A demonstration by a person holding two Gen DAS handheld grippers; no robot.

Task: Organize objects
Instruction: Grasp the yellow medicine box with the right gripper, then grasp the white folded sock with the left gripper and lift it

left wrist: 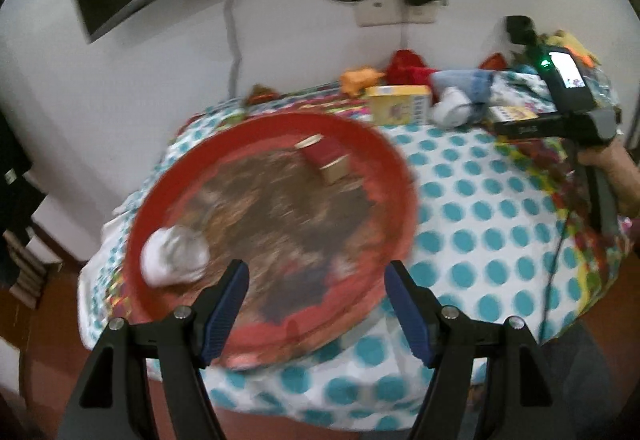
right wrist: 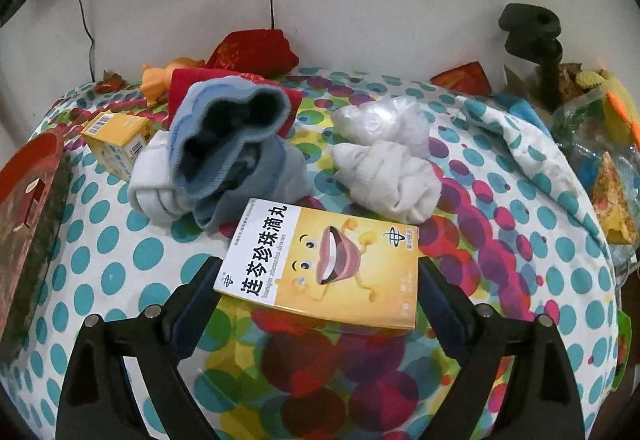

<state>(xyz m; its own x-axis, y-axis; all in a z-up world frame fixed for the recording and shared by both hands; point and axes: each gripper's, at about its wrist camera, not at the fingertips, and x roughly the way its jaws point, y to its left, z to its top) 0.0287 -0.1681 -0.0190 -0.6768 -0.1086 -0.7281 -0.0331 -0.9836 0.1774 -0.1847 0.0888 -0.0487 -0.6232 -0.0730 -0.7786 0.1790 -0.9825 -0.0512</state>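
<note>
Straddling flat yellow cardboard medicine box (right wrist: 320, 268) with wide-open right fingers (right wrist: 436, 292), gripping nothing; hovering empty, spread left fingers (left wrist: 230, 296) over round red tray (left wrist: 384, 156), already holding white sock (left wrist: 174, 256); leaving blue sock (right wrist: 236, 144) at eleven o'clock.

1. I see a soft cloth table cover (right wrist: 120, 264) with teal dots, matt and wrinkled.
2. The round red tray (left wrist: 384, 152) looks like smooth, glossy plastic.
3. The near yellow carton (right wrist: 340, 272) is glossy printed card.
4. The blue-grey sock (right wrist: 240, 144) is ribbed knit; the white bundle (right wrist: 392, 180) to its right is soft cloth.
</note>
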